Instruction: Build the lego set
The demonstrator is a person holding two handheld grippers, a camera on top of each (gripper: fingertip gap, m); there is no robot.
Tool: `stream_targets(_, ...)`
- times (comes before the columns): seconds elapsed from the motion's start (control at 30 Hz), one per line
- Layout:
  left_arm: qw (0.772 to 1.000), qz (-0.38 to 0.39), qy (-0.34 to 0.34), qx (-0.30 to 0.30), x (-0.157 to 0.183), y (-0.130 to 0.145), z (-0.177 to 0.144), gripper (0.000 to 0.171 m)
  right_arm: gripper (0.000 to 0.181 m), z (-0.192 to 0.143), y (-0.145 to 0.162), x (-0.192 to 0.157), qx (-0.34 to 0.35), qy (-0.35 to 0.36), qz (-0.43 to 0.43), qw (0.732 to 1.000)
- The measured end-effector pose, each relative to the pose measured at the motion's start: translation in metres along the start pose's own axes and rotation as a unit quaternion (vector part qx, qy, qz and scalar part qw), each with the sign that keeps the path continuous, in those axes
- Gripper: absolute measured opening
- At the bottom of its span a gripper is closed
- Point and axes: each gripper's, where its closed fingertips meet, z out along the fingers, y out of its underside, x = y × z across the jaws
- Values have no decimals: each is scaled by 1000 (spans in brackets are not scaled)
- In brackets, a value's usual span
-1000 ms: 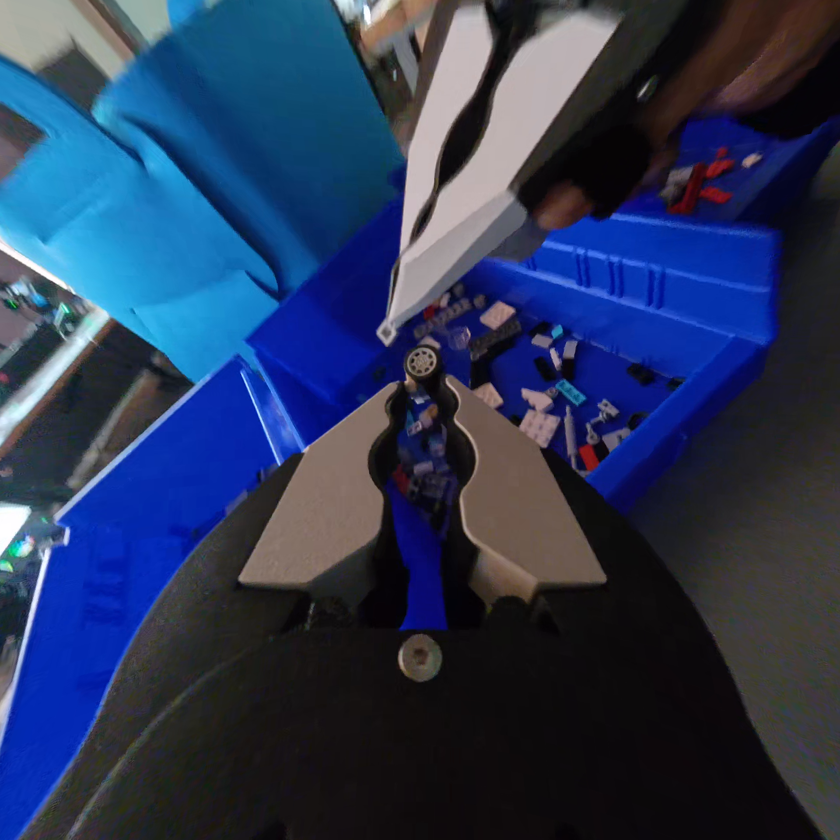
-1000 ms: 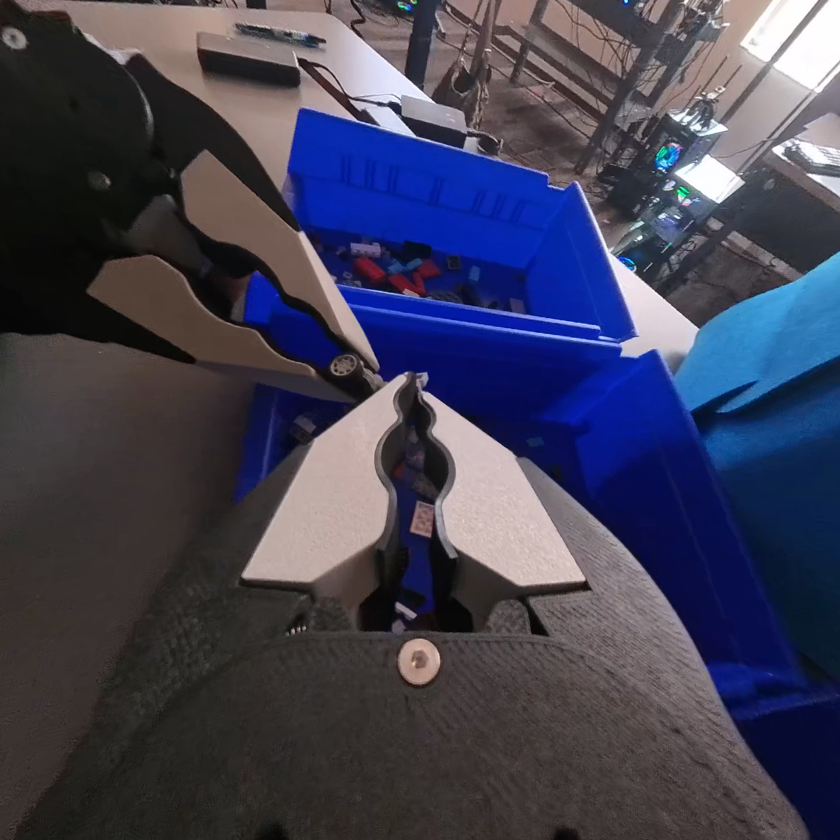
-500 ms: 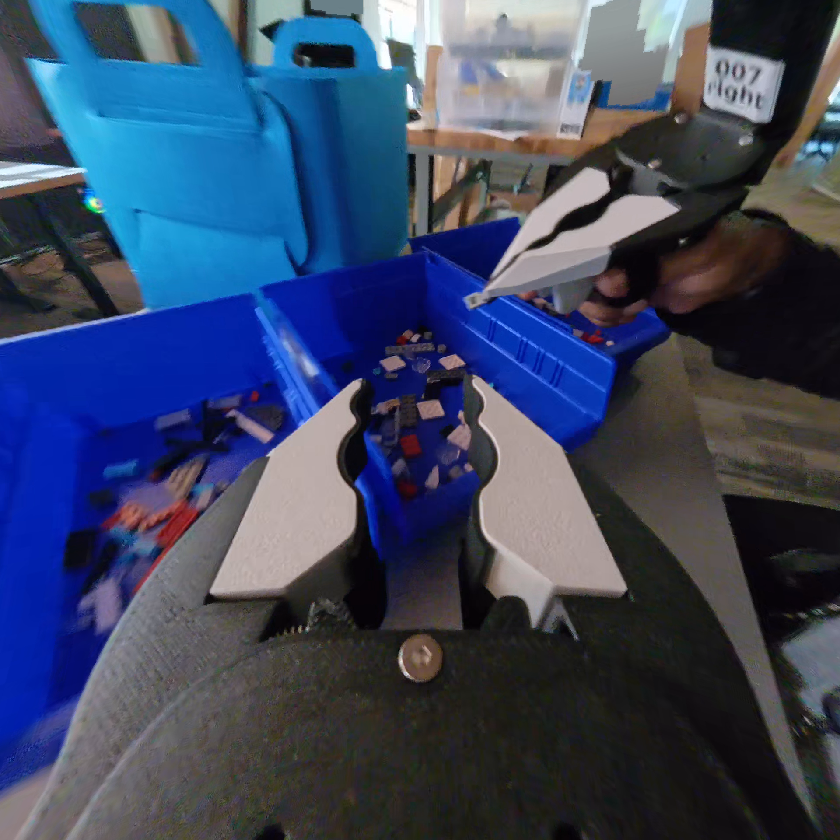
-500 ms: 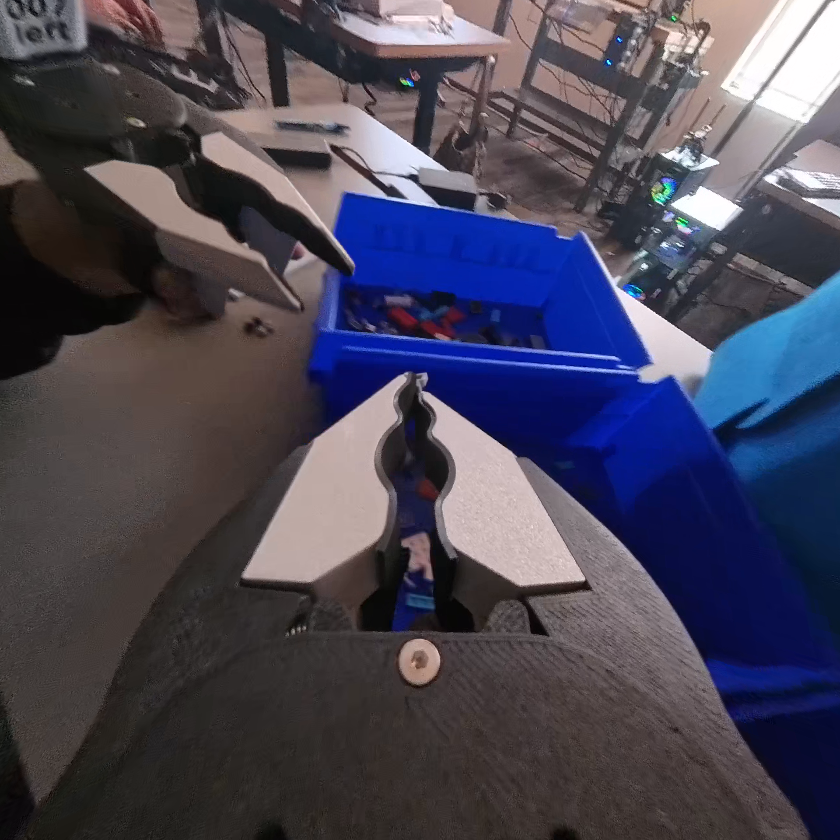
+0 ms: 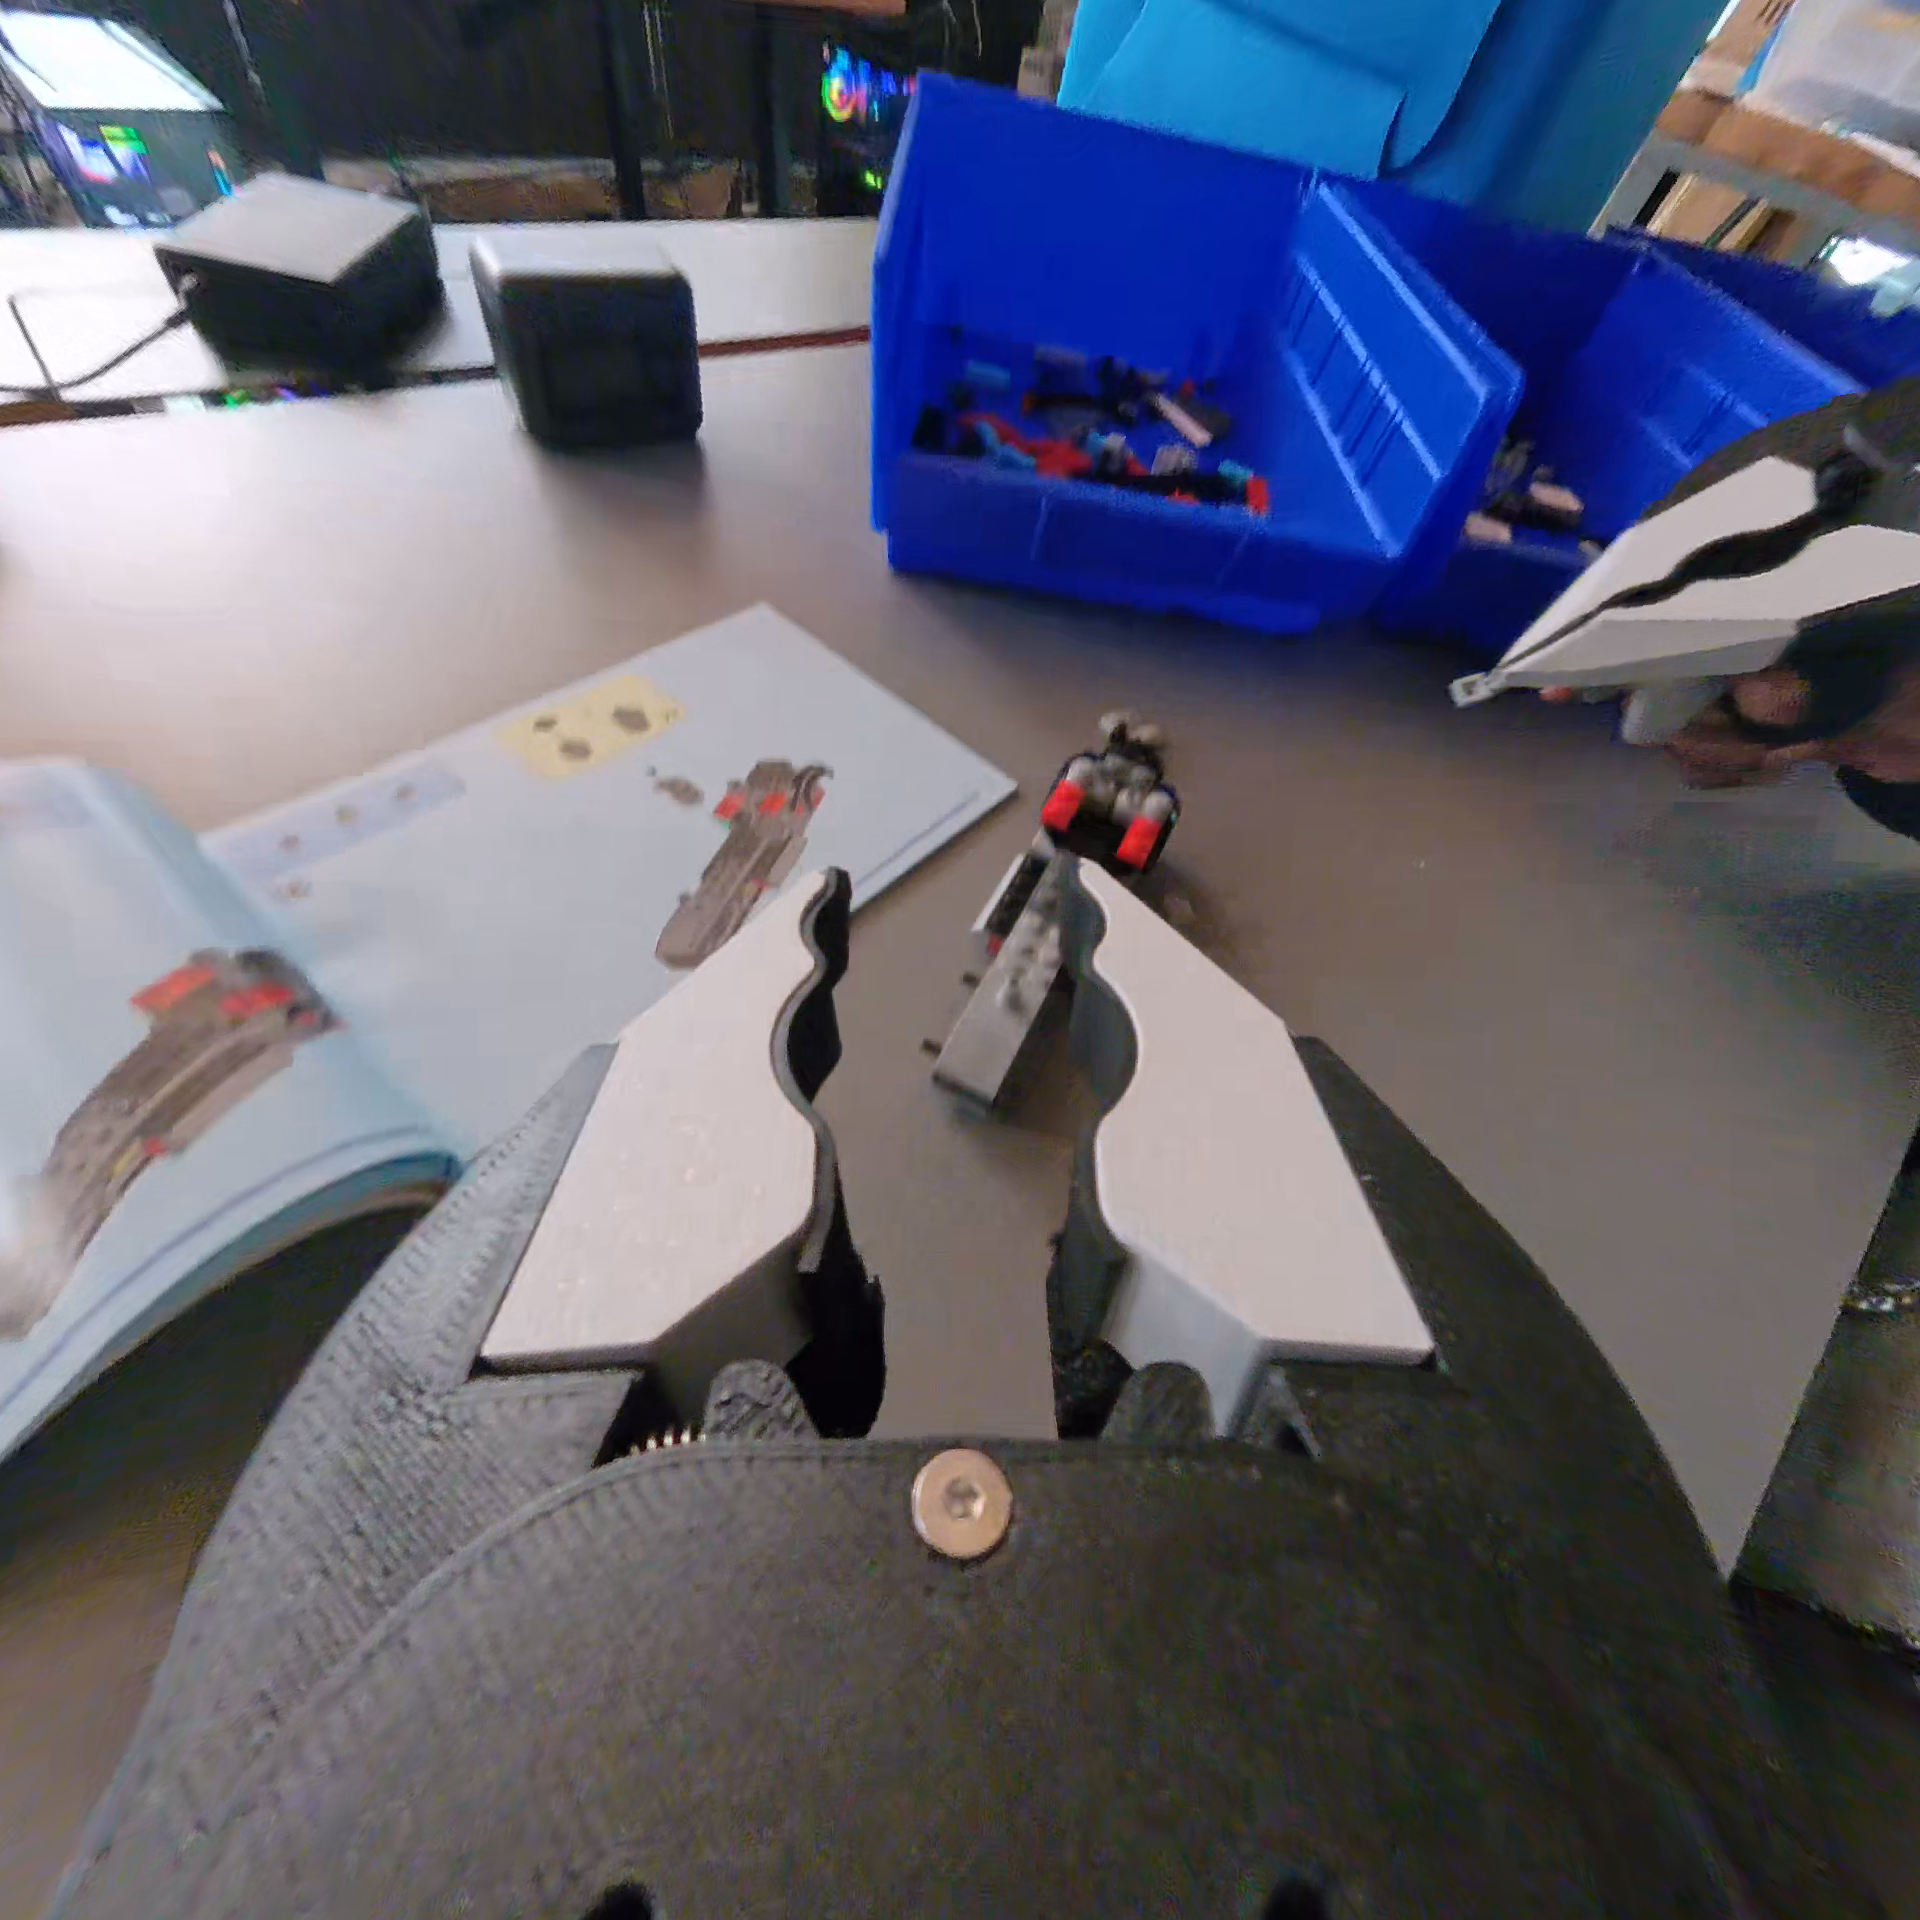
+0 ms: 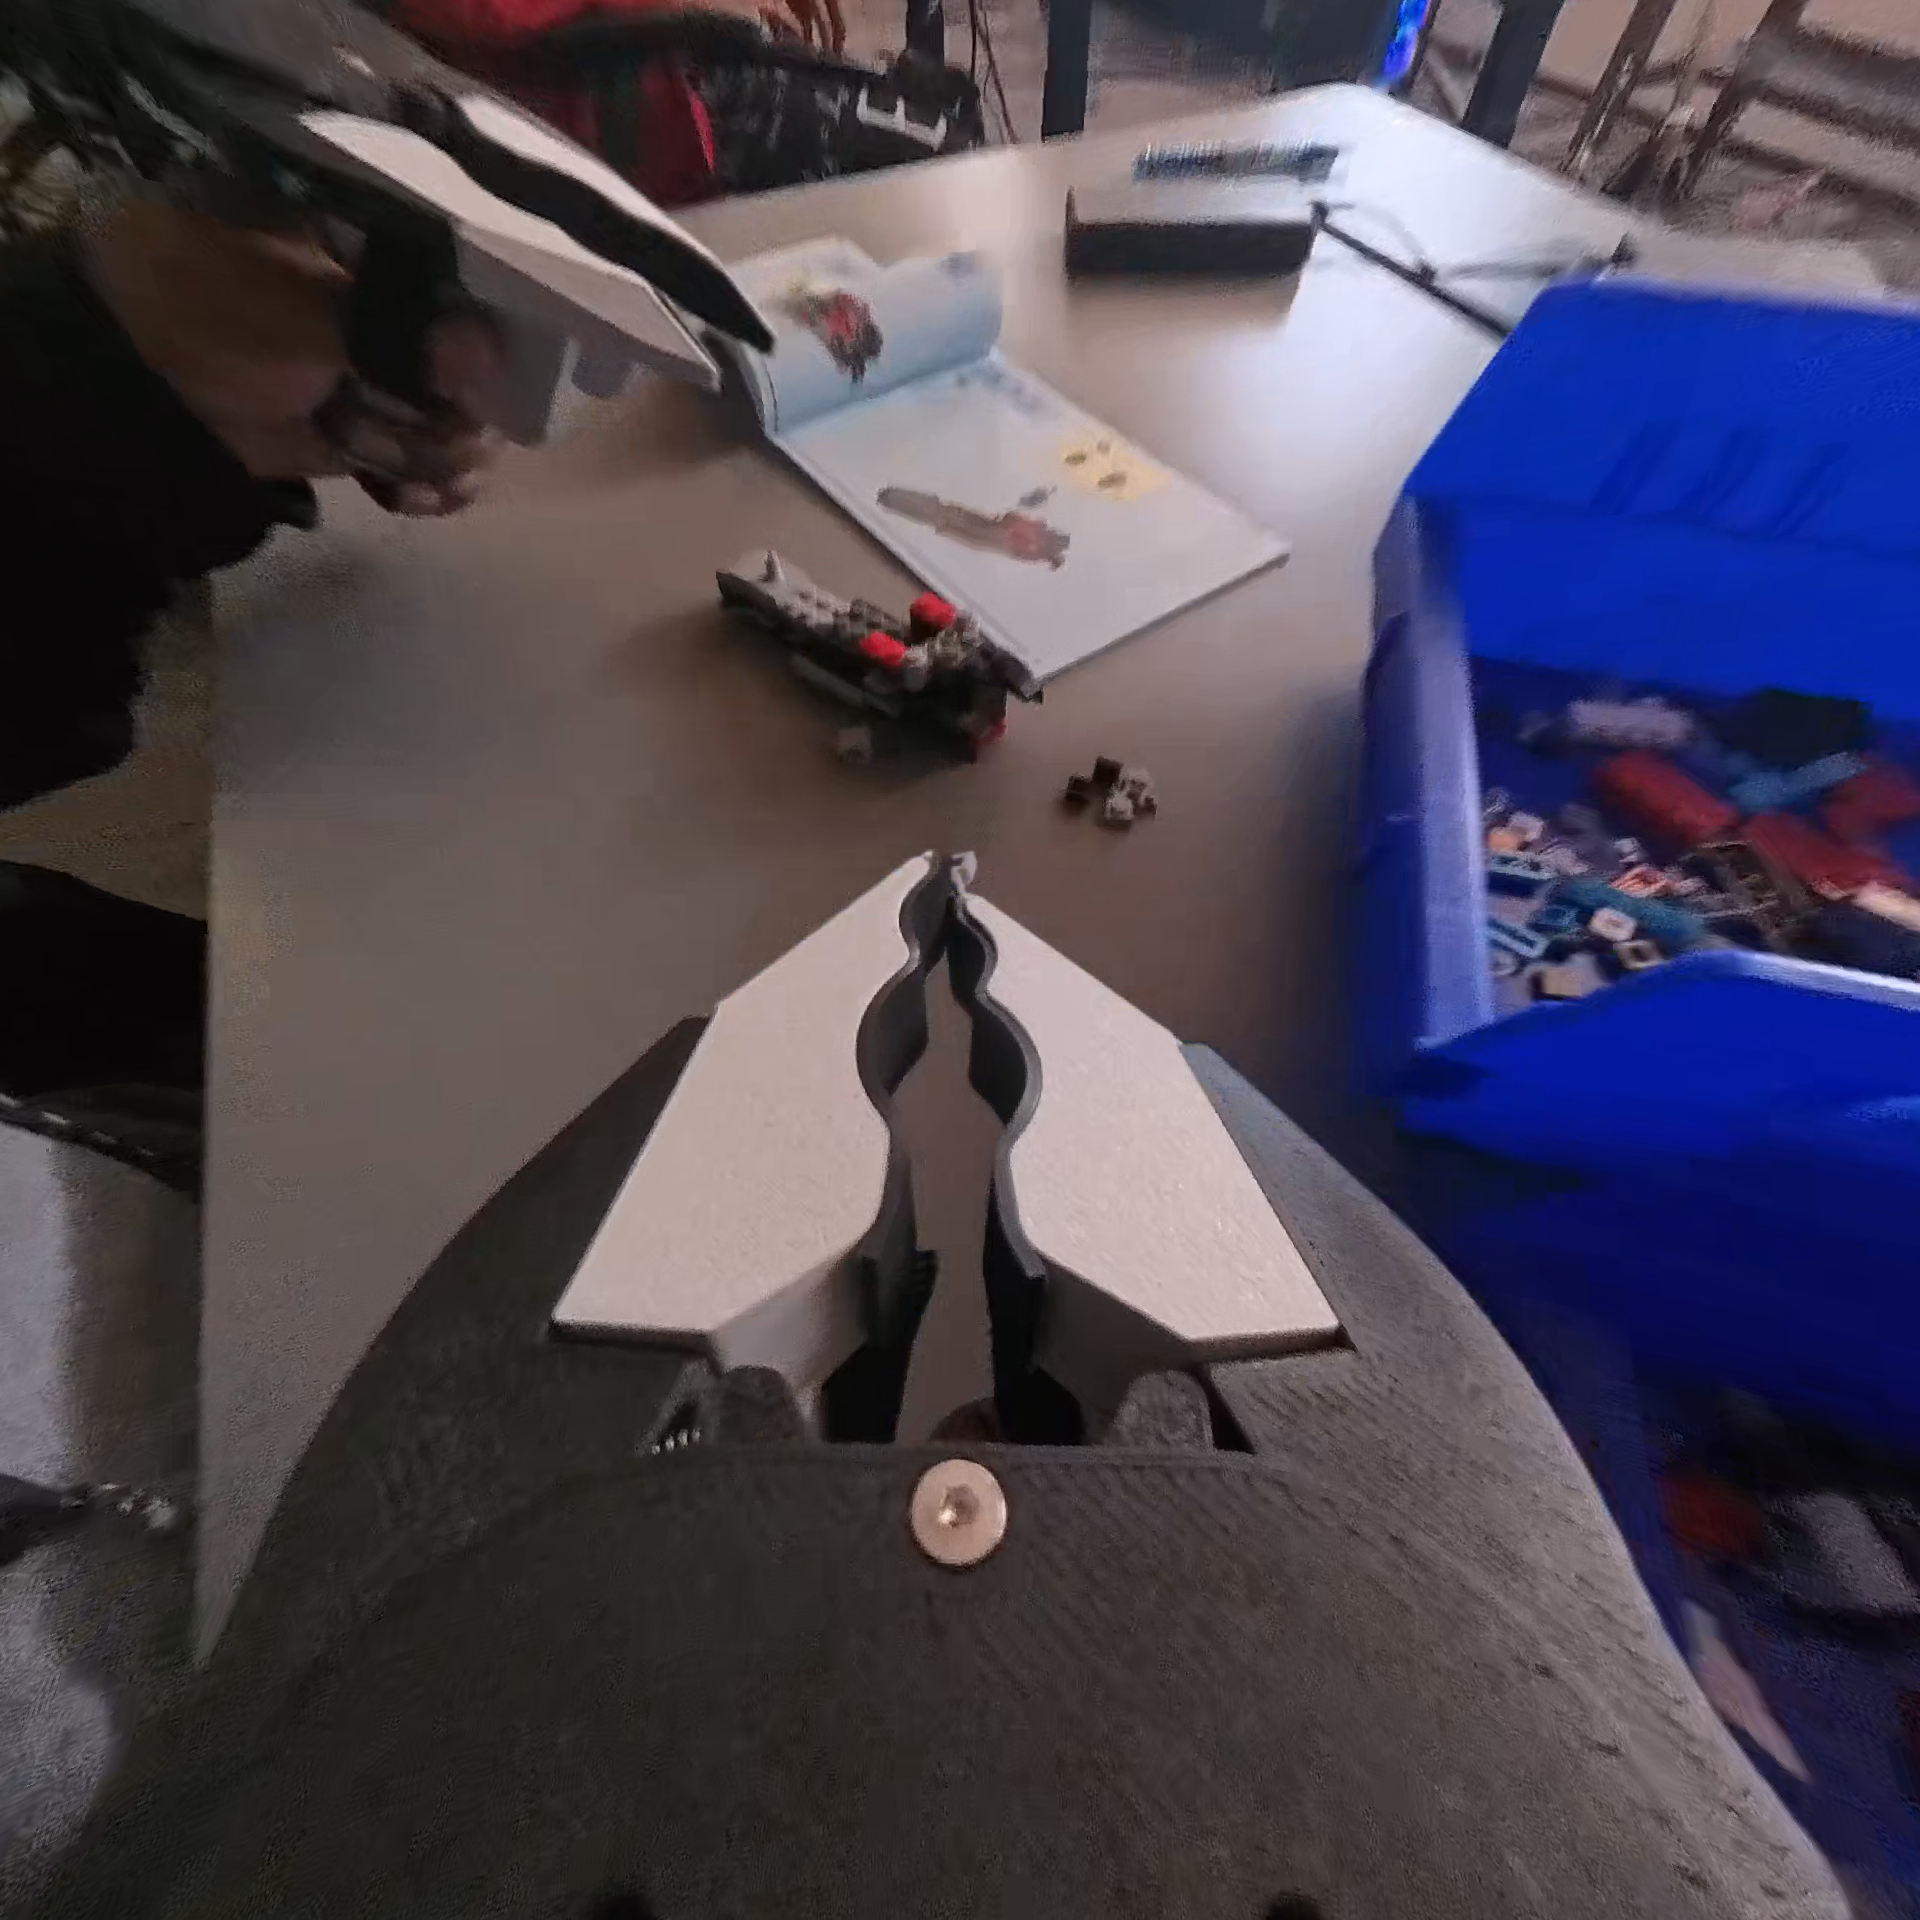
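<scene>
A part-built lego model (image 5: pixel 1023 966), grey and black with red bricks, lies on the dark table. My left gripper (image 5: pixel 961 894) is open and empty, with the model's near end between its fingertips, close to the right finger. In the right wrist view the model (image 6: pixel 873 655) lies ahead and the left gripper (image 6: pixel 743 358) hovers above it. My right gripper (image 6: pixel 951 873) is shut on a small pale lego piece (image 6: pixel 961 868), above the table, short of the model. It also shows in the left wrist view (image 5: pixel 1486 681) at the right. A small wheel piece (image 6: pixel 1112 795) lies beside the model.
An open instruction booklet (image 5: pixel 468 894) lies left of the model, touching it in the right wrist view (image 6: pixel 997 468). Blue bins (image 5: pixel 1091 540) of loose bricks stand behind; one (image 6: pixel 1423 831) is right of my right gripper. Two black boxes (image 5: pixel 592 332) sit at the back. The tips of one gripper are about 20 cm away from the tips of the other.
My left gripper held a small wheel piece over the bins, then opened. Both grippers have swung away from the bins to the table by the model. The right stays shut on its piece.
</scene>
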Motion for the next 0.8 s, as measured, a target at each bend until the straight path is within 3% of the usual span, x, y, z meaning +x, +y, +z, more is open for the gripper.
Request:
stream_targets(0.13, 1000, 9, 11, -23, -5, 18, 1, 41, 0, 28, 18, 7, -35, 21, 0, 999)
stream_targets(0.4, 998, -7, 45, -48, -2, 27, 13, 40, 0, 46, 16, 21, -55, 37, -1, 998)
stream_targets(0.67, 997, -33, 52, -45, -5, 26, 13, 37, 0, 44, 12, 25, -39, 37, 20, 998)
stream_targets(0.8, 997, -44, 52, -40, -7, 24, 13, 35, 0, 25, 0, 26, -11, 47, 42, 998)
